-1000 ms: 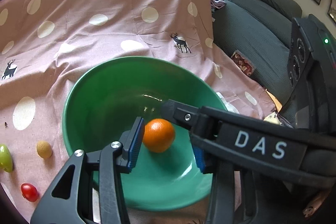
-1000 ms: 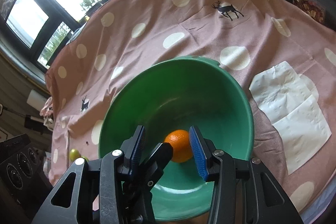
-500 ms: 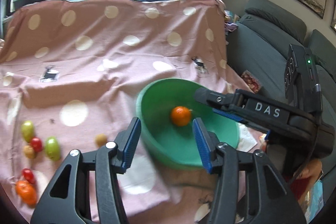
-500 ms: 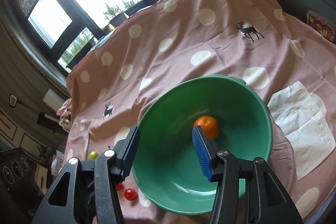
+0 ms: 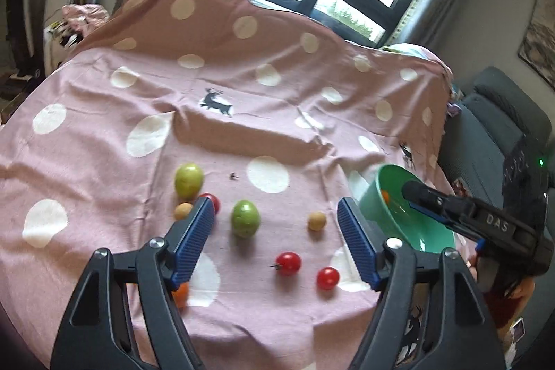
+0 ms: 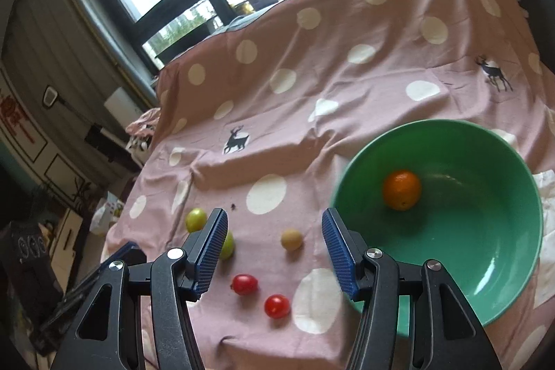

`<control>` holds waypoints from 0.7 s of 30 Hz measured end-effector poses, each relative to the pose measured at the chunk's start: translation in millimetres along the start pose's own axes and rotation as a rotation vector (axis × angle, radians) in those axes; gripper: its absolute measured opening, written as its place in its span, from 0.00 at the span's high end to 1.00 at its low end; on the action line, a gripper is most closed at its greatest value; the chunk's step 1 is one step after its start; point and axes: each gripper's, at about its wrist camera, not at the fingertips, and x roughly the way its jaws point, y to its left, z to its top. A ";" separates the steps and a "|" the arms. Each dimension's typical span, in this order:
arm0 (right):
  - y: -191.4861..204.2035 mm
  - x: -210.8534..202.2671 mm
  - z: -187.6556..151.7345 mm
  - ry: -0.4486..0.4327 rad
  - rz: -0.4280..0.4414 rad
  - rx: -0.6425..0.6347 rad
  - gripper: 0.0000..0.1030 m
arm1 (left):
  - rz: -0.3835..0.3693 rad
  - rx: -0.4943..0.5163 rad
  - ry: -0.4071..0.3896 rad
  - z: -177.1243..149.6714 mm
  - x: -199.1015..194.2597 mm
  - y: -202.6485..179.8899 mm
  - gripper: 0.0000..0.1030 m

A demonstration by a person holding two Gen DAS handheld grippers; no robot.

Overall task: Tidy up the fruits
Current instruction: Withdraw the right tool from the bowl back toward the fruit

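So my left gripper (image 5: pixel 272 240) has just been opening and now stands wide — nothing between the pads, just loose fruit on the pink spotted cloth (image 5: pixel 104 162) below: two green fruits (image 5: pixel 245 218), small yellowish ones and red cherry tomatoes (image 5: pixel 288 263). My right gripper (image 6: pixel 274 252) has just been opening too, jaws moderately apart and empty. Over on the right, the orange (image 6: pixel 401 189) sits alone in the green bowl (image 6: pixel 485 283).

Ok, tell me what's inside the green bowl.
One orange lies in the green bowl, on the far side of the bottom, nothing else showing. The right gripper's finger covers a strip of the bowl's near left rim, so that edge can't be checked.
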 end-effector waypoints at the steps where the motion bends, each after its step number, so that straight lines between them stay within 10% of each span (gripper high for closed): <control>1: 6.8 5.2 -2.1 0.017 0.012 -0.020 0.44 | 0.013 -0.026 -0.005 2.5 -2.4 9.3 0.28; 21: 109.9 121.9 -72.9 0.441 0.353 -0.080 0.45 | 0.164 -0.309 -0.016 9.0 -22.9 107.8 0.28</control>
